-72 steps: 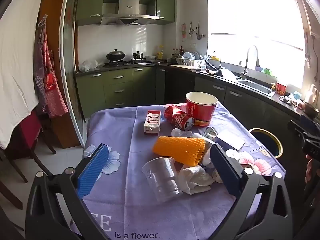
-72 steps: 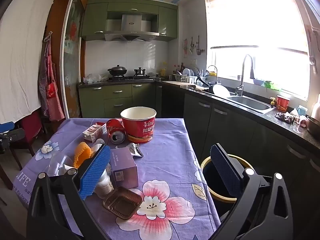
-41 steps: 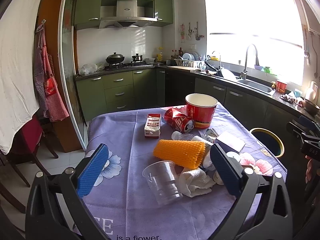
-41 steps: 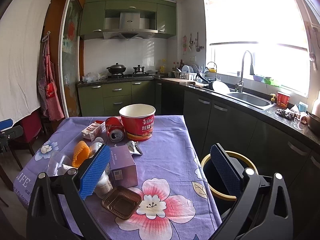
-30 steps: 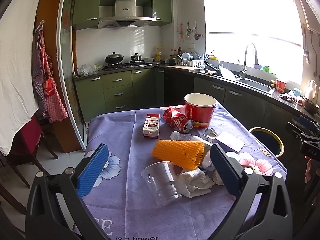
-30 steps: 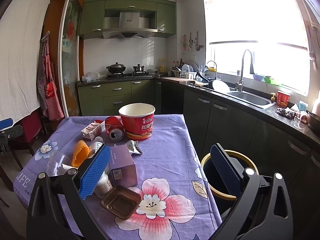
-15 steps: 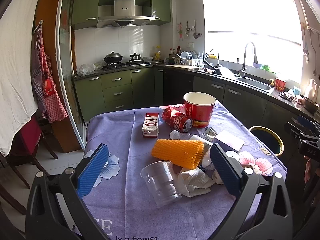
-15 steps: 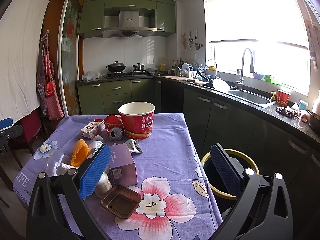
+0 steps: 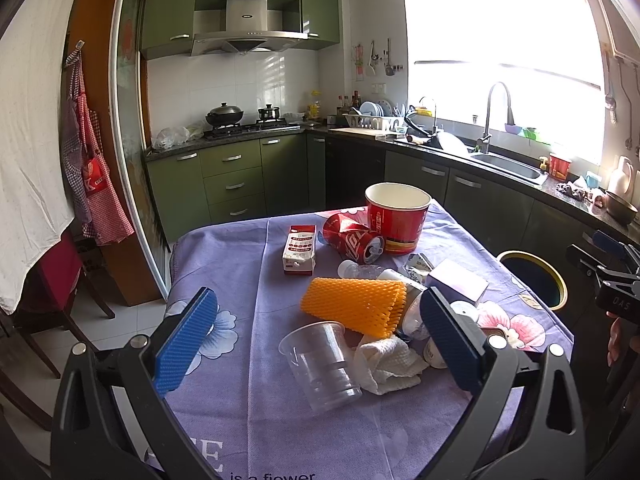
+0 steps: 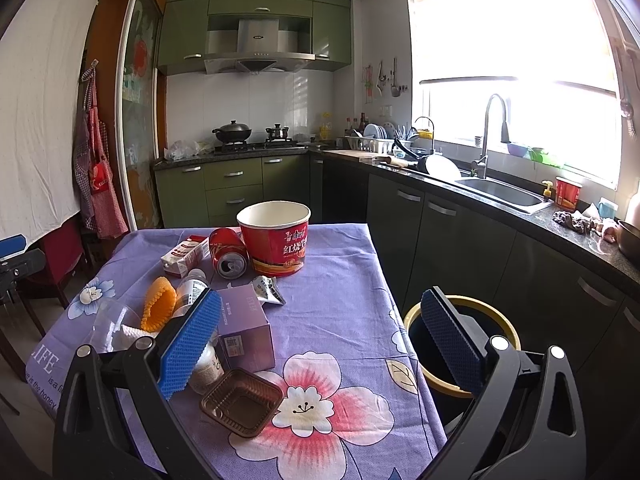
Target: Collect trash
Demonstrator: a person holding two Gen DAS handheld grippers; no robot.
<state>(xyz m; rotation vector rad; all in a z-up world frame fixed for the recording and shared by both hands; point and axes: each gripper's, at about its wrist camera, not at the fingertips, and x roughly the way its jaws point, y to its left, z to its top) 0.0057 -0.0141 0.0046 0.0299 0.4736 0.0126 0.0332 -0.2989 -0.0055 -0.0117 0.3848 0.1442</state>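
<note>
While both tools hung above the table (image 10: 340, 280), the left gripper (image 9: 316, 340) had its fingers wide apart and held nothing, and the right gripper (image 10: 316, 344) was the same, spread and empty.

The trash lay in a heap on the purple flowered cloth. At the far edge stood a red paper noodle bowl (image 10: 276, 240), and a red can (image 10: 228, 252) lay on its side, touching it. A small milk carton (image 9: 299, 249) lay just beside the can. Nearer to the left tool, an orange foam net (image 9: 354, 304) rested over a plastic bottle (image 9: 356, 270) (only partly visible), and a clear plastic cup (image 9: 320, 360) lay tipped against a crumpled white paper towel (image 9: 390, 364).

Near the right tool, a purple box (image 10: 244, 326) stood close behind a brown plastic tray (image 10: 242, 402), with a silver wrapper (image 10: 268, 290) just beyond the box. A small white container (image 10: 206, 368) was half hidden behind the right tool's left finger.

The bin (image 10: 460, 344), black with a yellow rim, stood on the floor beside the right edge of the table, behind the right tool's right finger.
</note>
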